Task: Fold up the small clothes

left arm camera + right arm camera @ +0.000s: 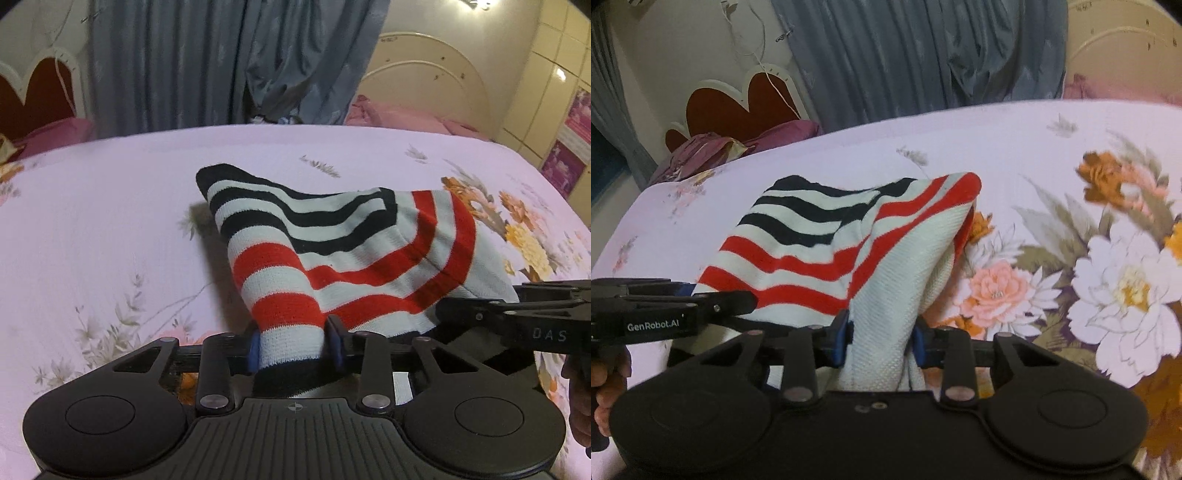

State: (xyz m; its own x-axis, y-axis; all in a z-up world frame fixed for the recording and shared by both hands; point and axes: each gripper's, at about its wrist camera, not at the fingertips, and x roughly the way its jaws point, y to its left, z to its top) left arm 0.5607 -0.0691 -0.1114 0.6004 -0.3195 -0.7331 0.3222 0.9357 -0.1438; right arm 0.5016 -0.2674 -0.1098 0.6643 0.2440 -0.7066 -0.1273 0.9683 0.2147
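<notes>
The left gripper (295, 345) pinches a striped edge of the garment (332, 251), its blue pads (254, 349) pressed into the knit. The right gripper (881, 341) clamps a bunched white part of the same garment (827, 251), pads (842, 341) tight against it. Held between both, the red, black and white cloth hangs lifted over the floral bedsheet (92, 221), its far end drooping toward the sheet.

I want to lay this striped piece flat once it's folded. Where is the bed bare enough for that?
Free: the pale sheet left of the striped garment, and the strip beyond it toward the grey curtain. Crowded: the near edge, where the left tongs and right tongs both clamp the cloth close together.
</notes>
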